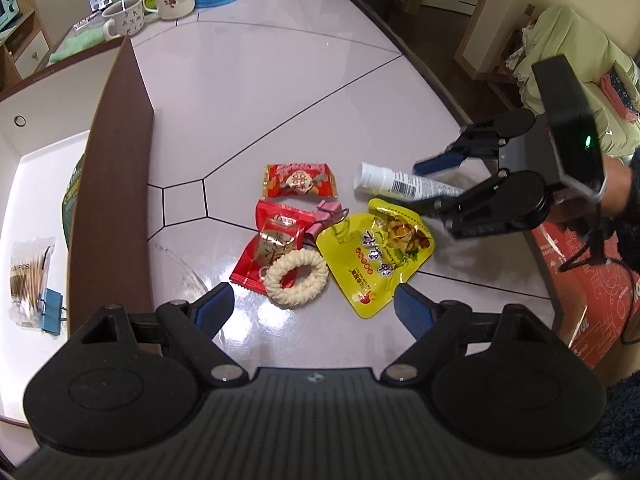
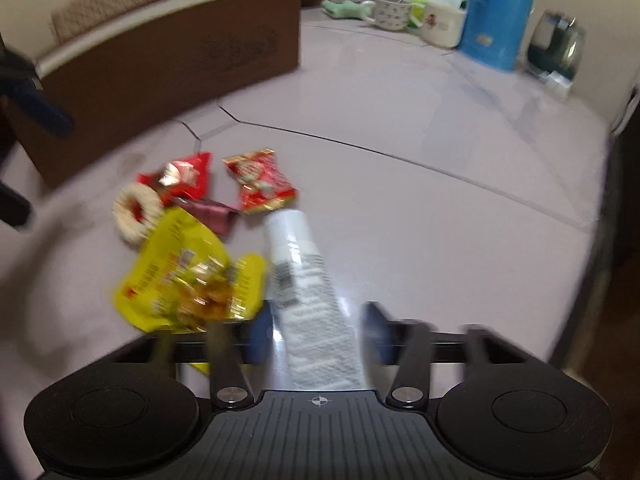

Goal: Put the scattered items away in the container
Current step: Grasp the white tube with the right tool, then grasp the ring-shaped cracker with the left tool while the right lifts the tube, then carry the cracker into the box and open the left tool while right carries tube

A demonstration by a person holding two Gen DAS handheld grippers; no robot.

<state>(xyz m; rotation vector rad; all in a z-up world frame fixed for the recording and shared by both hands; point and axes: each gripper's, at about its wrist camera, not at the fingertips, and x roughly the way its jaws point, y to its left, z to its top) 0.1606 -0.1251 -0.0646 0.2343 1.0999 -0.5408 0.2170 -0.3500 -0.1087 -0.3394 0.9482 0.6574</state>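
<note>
A: Right gripper [image 2: 316, 332] spread around white tube [image 2: 296, 264] on table [image 1: 280, 100], not clamped yet. Left gripper [image 1: 310, 308]?

B: Wide open, empty, above snack pile beside box [image 1: 116, 160].

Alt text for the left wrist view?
Open left gripper hovers over snack packets and a cream braided ring on a pale table. The right gripper straddles a white tube; brown-walled box at left.
</note>
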